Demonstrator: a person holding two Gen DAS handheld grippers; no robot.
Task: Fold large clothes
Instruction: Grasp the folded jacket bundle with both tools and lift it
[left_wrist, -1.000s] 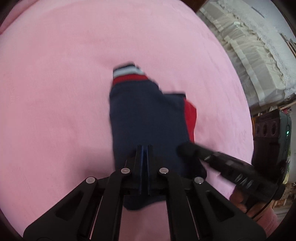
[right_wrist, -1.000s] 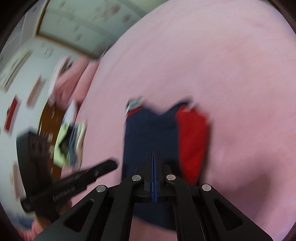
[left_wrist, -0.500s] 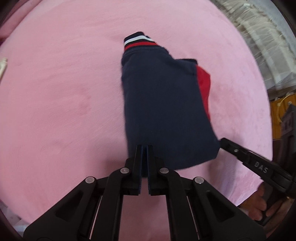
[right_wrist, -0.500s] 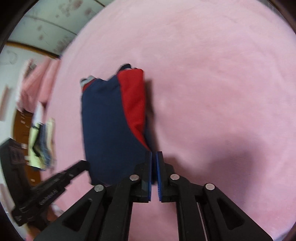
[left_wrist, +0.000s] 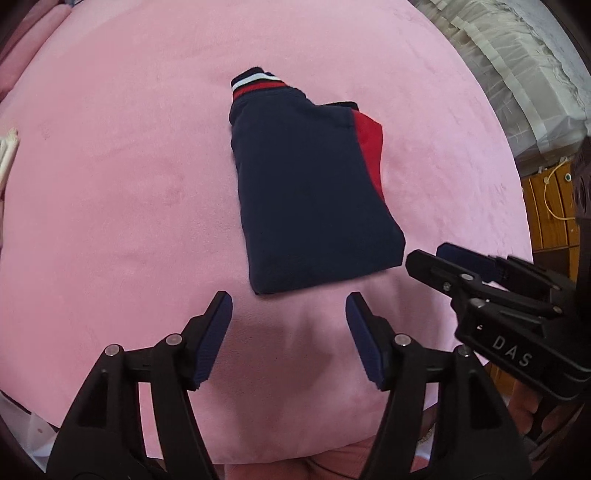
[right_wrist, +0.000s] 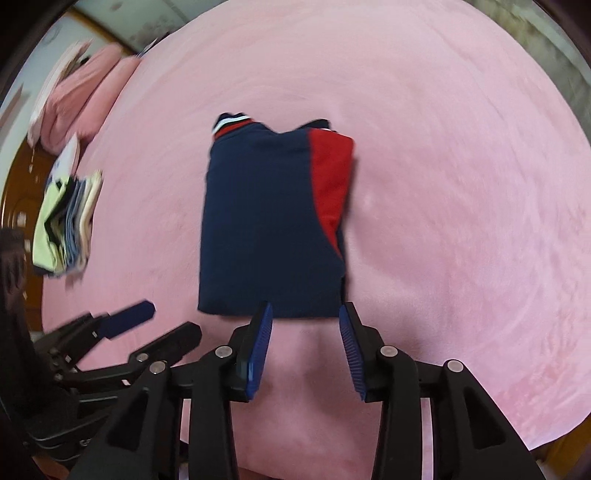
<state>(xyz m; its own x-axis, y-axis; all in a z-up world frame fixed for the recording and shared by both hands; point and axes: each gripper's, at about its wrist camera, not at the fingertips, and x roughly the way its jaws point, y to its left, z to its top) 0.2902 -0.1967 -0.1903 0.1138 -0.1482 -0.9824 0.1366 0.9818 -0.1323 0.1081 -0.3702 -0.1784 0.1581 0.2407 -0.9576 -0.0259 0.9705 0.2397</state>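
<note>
Folded navy garment (left_wrist: 306, 184) just beyond spread left hand-held gripper (left_wrist: 288, 310), untouched.

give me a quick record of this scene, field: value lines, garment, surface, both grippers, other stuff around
garment: navy garment with a red panel, folded into a compact rectangle, striped cuff at the far end
surface: pink bed cover, garment lying flat on it
left gripper: open, short of the garment's near edge
right gripper: open, at the near edge, holding nothing
other: stack of folded clothes at the bed's left
</note>
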